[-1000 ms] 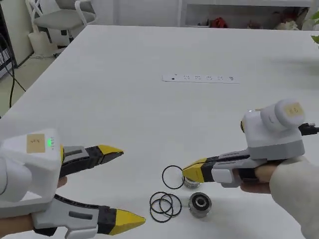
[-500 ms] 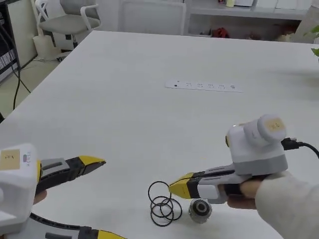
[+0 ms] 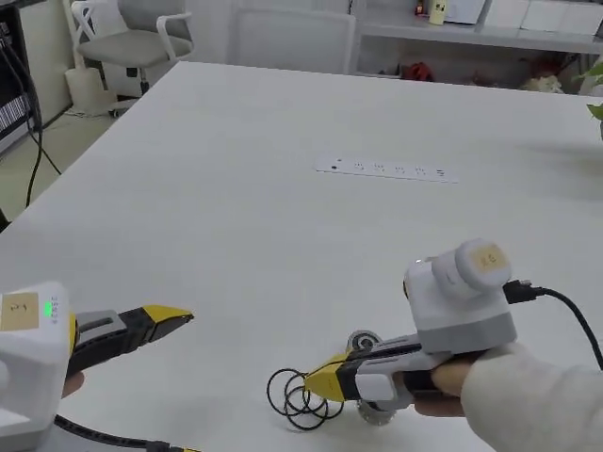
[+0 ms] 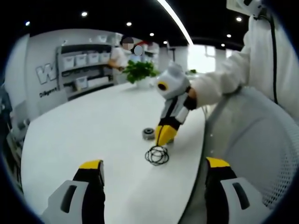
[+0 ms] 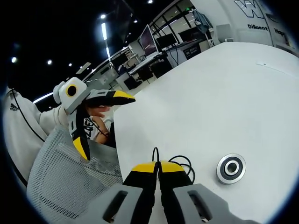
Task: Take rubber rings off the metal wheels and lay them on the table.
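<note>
Heap of rubber rings (image 3: 292,397) lies by the near edge of the table (image 3: 283,217), directly at the tips of the right gripper (image 3: 316,381), the nearer tool. Its jaws are together, seemingly pinching one rubber ring (image 5: 154,153) edge-on. A metal wheel (image 5: 231,169) sits just right of the heap. The left gripper (image 4: 154,163), jaws apart, hangs well left. Shelving (image 3: 471,28) stands beyond.

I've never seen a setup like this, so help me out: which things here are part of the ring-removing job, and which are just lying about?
Part of the job: rubber rings, metal wheels, right gripper, left gripper, table.

Just lying about: power strip, office chair, potted plant.
</note>
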Tool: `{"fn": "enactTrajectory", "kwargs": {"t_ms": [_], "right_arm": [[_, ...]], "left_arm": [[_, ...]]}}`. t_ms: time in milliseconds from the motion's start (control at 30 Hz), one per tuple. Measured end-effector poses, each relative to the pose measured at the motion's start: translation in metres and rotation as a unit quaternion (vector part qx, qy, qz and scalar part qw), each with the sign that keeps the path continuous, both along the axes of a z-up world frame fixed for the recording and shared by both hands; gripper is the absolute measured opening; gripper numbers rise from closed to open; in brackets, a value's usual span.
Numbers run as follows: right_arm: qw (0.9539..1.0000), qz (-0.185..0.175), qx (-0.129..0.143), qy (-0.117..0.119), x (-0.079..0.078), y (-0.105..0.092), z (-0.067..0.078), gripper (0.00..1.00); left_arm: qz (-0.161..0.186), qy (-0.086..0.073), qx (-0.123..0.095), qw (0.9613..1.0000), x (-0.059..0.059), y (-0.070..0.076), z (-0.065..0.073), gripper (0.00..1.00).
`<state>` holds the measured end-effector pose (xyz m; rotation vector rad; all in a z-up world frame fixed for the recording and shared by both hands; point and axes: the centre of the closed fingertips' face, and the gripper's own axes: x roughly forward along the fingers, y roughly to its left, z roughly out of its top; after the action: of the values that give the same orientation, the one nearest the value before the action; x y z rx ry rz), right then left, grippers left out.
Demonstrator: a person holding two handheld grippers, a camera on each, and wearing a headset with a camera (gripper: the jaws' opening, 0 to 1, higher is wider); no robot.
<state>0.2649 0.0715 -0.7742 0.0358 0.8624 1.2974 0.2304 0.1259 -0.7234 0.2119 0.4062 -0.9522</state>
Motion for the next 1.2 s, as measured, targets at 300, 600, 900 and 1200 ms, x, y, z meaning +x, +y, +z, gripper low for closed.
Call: {"fn": "enactTrajectory", "kwargs": {"t_ms": [300, 600, 900, 1200], "right_arm": [[0.9996, -0.019, -0.022, -0.002, 0.006, -0.005, -0.011, 0.0], [0.9991, -0.02, -0.035, -0.013, 0.008, -0.008, -0.016, 0.0], [0.9986, -0.03, -0.041, -0.016, 0.012, -0.012, -0.018, 0.03], [0.9984, -0.032, -0.04, -0.023, 0.014, -0.017, -0.012, 0.04]], "left_arm": [[0.001, 0.009, 0.001, 1.0, -0.002, 0.002, -0.005, 0.89], [-0.001, 0.012, 0.003, 0.9999, 0.0, 0.001, -0.007, 0.88], [0.001, 0.013, 0.003, 0.9999, 0.0, 0.002, -0.007, 0.88], [0.003, 0.012, 0.003, 0.9999, 0.0, 0.003, -0.007, 0.88]]}}
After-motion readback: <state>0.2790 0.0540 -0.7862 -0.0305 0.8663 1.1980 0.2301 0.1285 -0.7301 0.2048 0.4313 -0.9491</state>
